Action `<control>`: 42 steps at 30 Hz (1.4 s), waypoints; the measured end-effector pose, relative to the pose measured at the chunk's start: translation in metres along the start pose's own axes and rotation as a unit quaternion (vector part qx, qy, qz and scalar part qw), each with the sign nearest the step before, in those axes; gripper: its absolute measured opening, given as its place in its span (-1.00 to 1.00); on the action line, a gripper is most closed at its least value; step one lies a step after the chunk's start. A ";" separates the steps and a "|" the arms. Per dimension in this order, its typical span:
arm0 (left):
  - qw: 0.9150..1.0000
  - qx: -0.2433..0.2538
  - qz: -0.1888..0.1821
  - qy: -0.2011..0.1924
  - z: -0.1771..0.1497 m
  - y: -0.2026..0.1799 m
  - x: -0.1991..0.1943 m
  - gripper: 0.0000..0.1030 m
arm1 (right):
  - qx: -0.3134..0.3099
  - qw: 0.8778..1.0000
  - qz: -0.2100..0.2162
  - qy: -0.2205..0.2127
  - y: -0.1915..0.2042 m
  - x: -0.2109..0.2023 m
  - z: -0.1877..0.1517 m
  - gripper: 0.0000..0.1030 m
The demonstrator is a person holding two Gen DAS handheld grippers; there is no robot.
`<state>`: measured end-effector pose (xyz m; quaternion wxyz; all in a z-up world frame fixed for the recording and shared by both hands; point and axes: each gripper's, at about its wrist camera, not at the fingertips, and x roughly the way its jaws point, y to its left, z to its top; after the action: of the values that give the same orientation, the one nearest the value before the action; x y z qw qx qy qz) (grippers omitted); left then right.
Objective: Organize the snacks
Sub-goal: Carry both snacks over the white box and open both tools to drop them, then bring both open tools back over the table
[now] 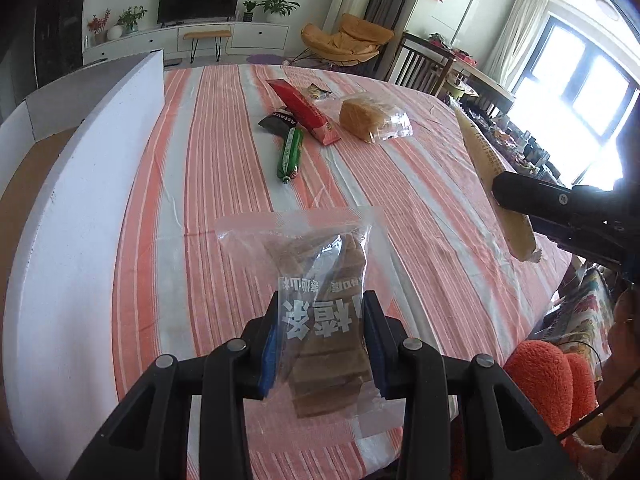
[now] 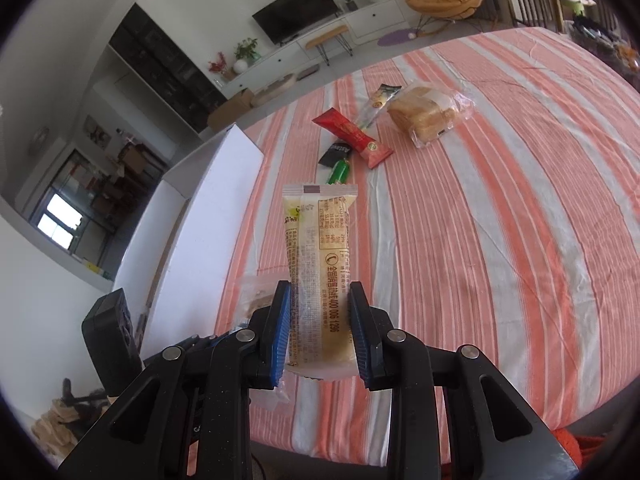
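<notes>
The clear bag of brown slices (image 1: 324, 320) sits clamped between the blue pads of the left gripper (image 1: 323, 344), its sealed top reaching forward past the fingertips, above the striped tablecloth (image 1: 400, 208). The right gripper (image 2: 320, 332) pinches a pale yellow snack packet (image 2: 318, 276) the same way, the packet standing up beyond its fingertips; in the left view this packet shows off to the right. Well ahead of both sets of fingers, lying on the cloth, are a green tube (image 1: 290, 153) touching a black packet (image 1: 278, 122), a red packet (image 1: 306, 111) and a bagged bread loaf (image 1: 372, 118). A white box wall (image 1: 80, 184) runs along the left of the fingers.
</notes>
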<state>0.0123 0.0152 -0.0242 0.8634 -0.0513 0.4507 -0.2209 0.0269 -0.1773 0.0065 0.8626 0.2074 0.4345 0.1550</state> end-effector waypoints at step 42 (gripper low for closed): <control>0.976 -0.066 0.153 -0.143 0.023 0.103 -0.129 0.85 | -0.101 0.964 -0.245 -0.014 0.000 0.093 -0.009 0.51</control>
<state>0.0014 0.1598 0.0571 0.9371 -0.0694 0.3389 -0.0470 0.0734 -0.1338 -0.0624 0.8967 0.0087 0.4421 -0.0204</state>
